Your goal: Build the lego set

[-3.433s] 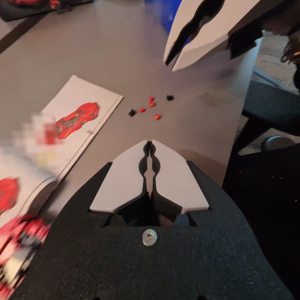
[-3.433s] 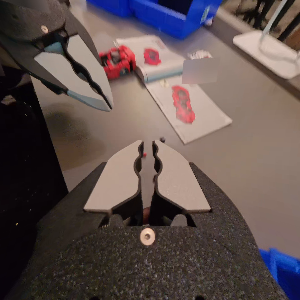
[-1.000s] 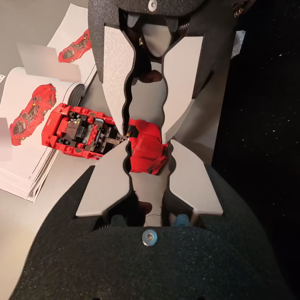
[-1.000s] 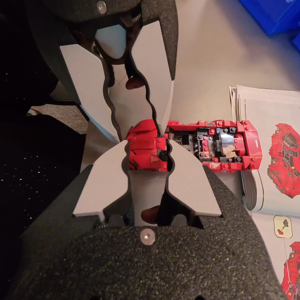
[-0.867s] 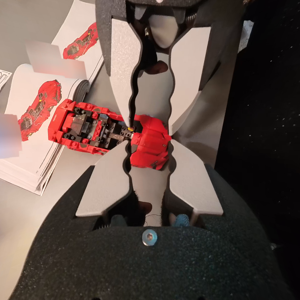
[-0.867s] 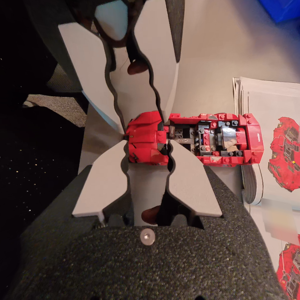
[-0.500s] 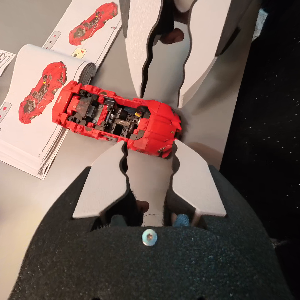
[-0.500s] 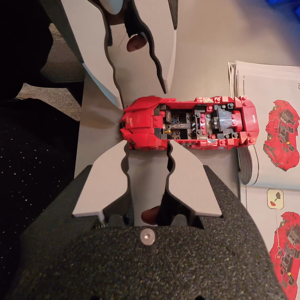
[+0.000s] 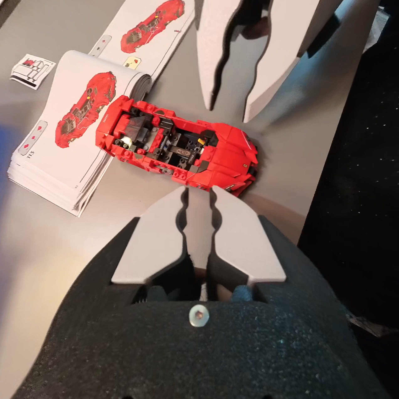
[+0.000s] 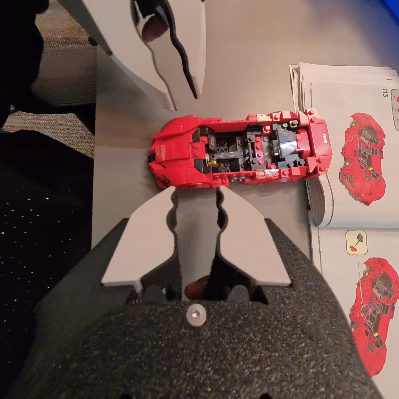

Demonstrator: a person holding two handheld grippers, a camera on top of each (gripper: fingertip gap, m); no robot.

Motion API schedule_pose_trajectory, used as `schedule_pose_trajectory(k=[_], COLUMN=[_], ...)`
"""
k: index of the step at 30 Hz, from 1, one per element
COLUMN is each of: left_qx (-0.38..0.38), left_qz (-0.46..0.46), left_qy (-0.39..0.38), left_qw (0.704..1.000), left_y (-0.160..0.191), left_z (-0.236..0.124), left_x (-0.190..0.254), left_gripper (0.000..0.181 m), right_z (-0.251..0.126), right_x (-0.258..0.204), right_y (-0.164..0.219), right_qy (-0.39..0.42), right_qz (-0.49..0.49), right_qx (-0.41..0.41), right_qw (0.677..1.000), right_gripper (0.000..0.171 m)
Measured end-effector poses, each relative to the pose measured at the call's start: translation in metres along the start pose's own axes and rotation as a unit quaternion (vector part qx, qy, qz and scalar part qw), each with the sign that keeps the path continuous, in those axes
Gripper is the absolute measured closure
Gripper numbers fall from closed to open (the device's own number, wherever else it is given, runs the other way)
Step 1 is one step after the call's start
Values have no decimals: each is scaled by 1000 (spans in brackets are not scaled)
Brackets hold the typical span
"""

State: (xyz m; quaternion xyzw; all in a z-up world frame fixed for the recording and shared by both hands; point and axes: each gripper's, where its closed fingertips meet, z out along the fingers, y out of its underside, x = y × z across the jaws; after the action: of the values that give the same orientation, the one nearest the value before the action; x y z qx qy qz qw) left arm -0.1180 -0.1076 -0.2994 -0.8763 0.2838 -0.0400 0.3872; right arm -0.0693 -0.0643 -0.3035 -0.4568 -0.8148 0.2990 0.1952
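Observation:
The red Lego car (image 9: 177, 149) lies on the grey table (image 9: 64, 248) with its roof off, showing a black interior. Its nose points at the table's edge and its tail touches the open instruction booklet (image 9: 82, 121). My left gripper (image 9: 198, 191) is open and empty, its tips just short of the car's near side by the nose. My right gripper (image 9: 228, 108) hangs open on the far side, clear of the car. In the right wrist view the car (image 10: 237, 151) lies crosswise just past my open, empty right gripper (image 10: 195, 191). The left gripper (image 10: 183, 101) is opposite.
The booklet (image 10: 356, 151) shows pictures of the red car. A small sticker sheet (image 9: 32, 71) lies beyond it. The table's edge (image 10: 94, 172) runs close to the car's nose, with dark speckled floor (image 10: 43, 216) below. A blue bin (image 10: 388, 8) sits at the far corner. The gap from one gripper's tips to the other's is roughly 7 centimetres.
One second ago both grippers straddled the car's nose. Both have drawn back and apart, so the car lies free on the table. The left jaws have narrowed.

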Motion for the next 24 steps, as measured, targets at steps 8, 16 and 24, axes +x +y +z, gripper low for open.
schedule_pose_trajectory(k=[8,16,24], left_qx=[13,5,-3], left_qz=[8,6,-3], left_qy=[3,3,-17], left_qw=[1000,1000,1000], left_y=[-6,-7,-11], left_z=[-4,-3,-5], left_x=[2,1,-4], left_gripper=[179,181,181], right_z=[-4,-4,-3], right_x=[0,1,3], right_y=[-5,-2,0], right_qy=[-3,-4,0], right_qz=[-3,4,13], right_qx=[16,15,10], right_qw=[1000,1000,1000], right_gripper=[166,171,171])
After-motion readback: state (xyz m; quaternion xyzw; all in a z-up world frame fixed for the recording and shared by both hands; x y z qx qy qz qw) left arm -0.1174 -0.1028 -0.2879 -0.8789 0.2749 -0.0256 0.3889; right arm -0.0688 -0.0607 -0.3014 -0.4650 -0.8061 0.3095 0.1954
